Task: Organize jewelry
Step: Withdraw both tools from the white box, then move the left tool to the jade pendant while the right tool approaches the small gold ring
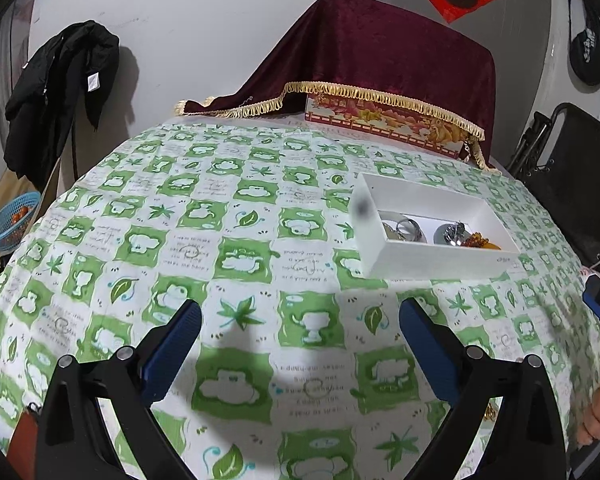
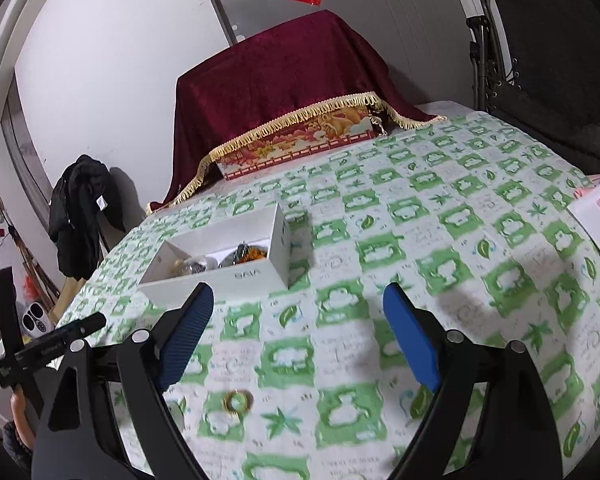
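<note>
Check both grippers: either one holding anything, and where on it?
Nothing held. Left gripper and right gripper are both open over the tablecloth; a gold ring lies loose below the right.

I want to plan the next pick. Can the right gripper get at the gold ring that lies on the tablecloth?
Probably yes. The right gripper is open and holds nothing, and the gold ring lies alone on the tablecloth, just below its fingers, with nothing over it. The white box sits farther away.
</note>
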Tool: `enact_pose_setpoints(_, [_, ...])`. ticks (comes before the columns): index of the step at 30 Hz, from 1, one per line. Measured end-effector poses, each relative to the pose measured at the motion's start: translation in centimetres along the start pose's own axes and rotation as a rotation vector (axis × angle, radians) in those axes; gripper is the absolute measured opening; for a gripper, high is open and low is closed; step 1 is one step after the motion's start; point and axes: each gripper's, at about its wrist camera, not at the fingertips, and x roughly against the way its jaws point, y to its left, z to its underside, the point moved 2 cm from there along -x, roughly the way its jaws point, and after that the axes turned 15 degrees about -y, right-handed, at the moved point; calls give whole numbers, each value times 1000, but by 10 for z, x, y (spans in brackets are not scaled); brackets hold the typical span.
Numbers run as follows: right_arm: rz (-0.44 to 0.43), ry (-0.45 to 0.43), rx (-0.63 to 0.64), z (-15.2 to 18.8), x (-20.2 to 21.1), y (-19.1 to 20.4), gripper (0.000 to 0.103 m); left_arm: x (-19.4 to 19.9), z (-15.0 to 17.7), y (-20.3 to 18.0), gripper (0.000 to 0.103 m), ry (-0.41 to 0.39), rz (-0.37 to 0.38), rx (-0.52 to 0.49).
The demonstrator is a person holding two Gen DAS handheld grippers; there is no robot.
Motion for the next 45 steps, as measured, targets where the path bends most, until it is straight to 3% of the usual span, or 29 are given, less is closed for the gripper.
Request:
enact_pose_setpoints(7, [-10,15,25,7,6,5,84,18,21,-31,99,21,73,-78])
enact_pose_setpoints(11, [-7,11,27,7,8,6,92,24,35,-62,99,38,119,-189])
enact_pose_setpoints(19, [-12,42,-18,8,2,0,94,29,57,-105,99,86,254,-368])
enact_pose_setpoints(24, [-13,44,-15,9,1,0,95,22,78,-130,100,156,253,-510])
enact_pose_setpoints(26, [-13,45,-13,9,1,1,95,19,77,-129,100,160,258,-502])
enact_pose_setpoints(29, [-10,49,-12,10,0,1,95,3,71,-110,100,214,261,-389])
enact_pose_setpoints(33, [-11,52,-12,11,0,1,95,-32,49,-56,100,217,43,-215])
enact_pose_setpoints(35, [-13,53,-7,11,0,1,95,-38,41,-34,100,206,-12,-142])
enact_pose_setpoints(37, [-17,56,2,12,-1,3,95,-36,38,-21,100,186,-6,-65])
enact_pose_setpoints(39, [-22,59,15,12,-1,5,95,-34,39,-20,100,181,1,-60])
enact_pose_setpoints(42, [-29,64,51,15,-1,12,95,-28,46,-29,100,198,-19,-140])
enact_pose_setpoints(45, [-60,88,101,20,-2,23,95,-21,51,-42,100,200,10,-238])
